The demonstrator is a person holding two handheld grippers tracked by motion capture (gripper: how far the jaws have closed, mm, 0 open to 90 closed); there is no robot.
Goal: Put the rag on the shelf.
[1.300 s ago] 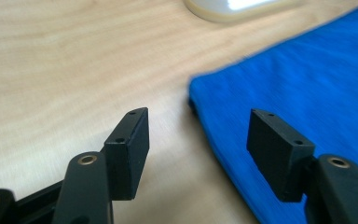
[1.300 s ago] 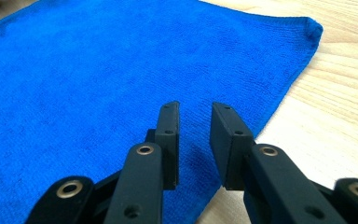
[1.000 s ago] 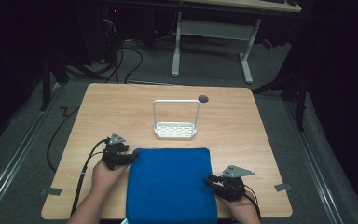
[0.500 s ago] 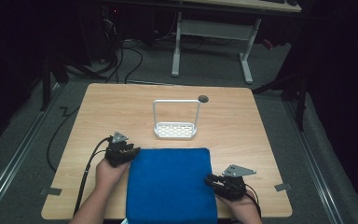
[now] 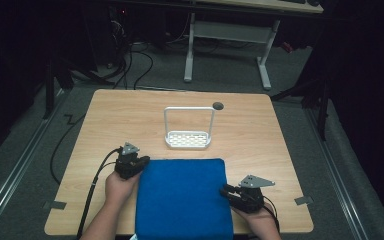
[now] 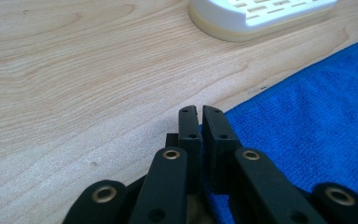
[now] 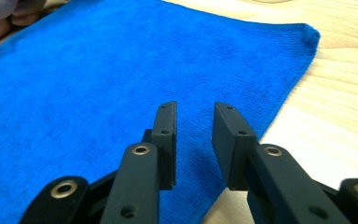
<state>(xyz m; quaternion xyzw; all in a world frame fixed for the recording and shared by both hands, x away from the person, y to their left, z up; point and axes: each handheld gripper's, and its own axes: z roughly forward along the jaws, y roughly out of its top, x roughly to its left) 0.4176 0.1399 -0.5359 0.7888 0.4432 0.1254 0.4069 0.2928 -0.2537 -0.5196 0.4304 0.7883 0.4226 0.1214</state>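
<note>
At the far left corner of the blue towel point(image 5: 182, 197), the left hand-held gripper point(image 6: 199, 116) has just been clamped on its edge; the right hand-held gripper point(image 7: 193, 122) is held slightly apart over the towel's right edge.

Your wooden table point(image 5: 260, 135) carried a blue towel point(image 5: 182, 197) spread flat between your two sets of fingers, at the near edge. Beyond your fingertips stood a white rack point(image 5: 188, 139), with a dark hole point(image 5: 218, 105) behind it.

Flat blue towel point(image 5: 182, 200), near table edge
</note>
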